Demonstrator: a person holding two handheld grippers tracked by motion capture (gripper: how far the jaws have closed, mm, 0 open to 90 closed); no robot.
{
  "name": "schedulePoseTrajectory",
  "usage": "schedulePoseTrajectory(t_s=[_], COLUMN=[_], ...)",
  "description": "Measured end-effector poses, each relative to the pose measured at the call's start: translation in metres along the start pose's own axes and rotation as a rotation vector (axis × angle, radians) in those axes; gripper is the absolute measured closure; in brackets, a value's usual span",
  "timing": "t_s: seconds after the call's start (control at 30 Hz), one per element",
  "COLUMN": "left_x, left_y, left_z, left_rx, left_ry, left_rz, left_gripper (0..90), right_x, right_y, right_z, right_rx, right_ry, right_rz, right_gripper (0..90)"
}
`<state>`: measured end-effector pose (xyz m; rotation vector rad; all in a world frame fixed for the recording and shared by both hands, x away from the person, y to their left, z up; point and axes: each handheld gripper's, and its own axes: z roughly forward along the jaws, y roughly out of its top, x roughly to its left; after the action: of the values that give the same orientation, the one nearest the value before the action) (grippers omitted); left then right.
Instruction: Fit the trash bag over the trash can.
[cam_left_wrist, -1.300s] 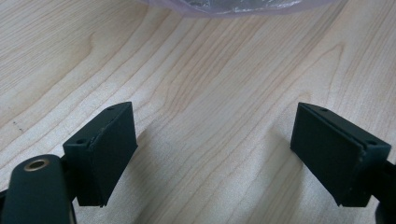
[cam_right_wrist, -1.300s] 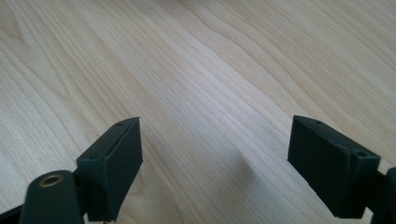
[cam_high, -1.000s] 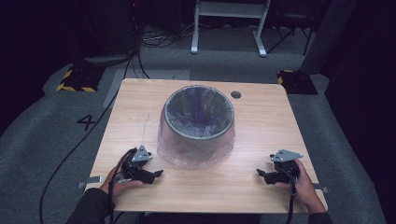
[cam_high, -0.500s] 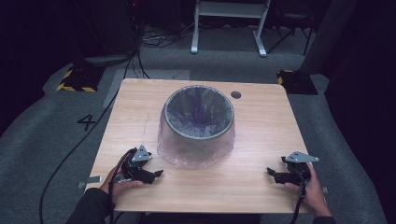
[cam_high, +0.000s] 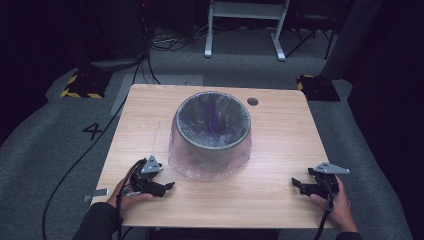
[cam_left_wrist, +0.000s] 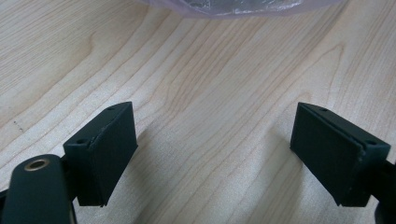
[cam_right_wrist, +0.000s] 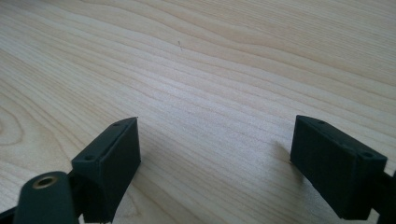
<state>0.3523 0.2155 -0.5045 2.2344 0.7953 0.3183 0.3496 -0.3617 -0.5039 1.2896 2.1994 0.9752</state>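
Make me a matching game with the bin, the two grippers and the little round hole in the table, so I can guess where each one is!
Things:
1. bin with the plastic bag
2. left gripper
3. right gripper
4. round hole

Places:
A. near the table's front right corner, jaws open over bare wood
B. middle of the table
C. far side of the table, just behind and right of the bin
D. front left of the table, jaws open, close to the bag's edge

Right pairs: 1-B, 2-D, 3-A, 4-C
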Motion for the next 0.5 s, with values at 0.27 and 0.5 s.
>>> schedulePoseTrajectory(t_s=[0.27, 0.5], left_x=[0.0003, 0.0006], left_y=[0.0003, 0.0004], left_z=[0.0003, 0.0004], left_rx=[0.0, 0.0], left_ry=[-0.001, -0.005], left_rz=[0.003, 0.005], left_gripper=[14.1, 14.1], right_x=[0.0012, 0.0017], right_y=[-0.0001, -0.0003], right_z=[-0.0001, -0.0003], right_rx=[0.001, 0.001], right_ry=[-0.009, -0.015], right_rz=[0.005, 0.009], right_gripper=[15.7, 15.7])
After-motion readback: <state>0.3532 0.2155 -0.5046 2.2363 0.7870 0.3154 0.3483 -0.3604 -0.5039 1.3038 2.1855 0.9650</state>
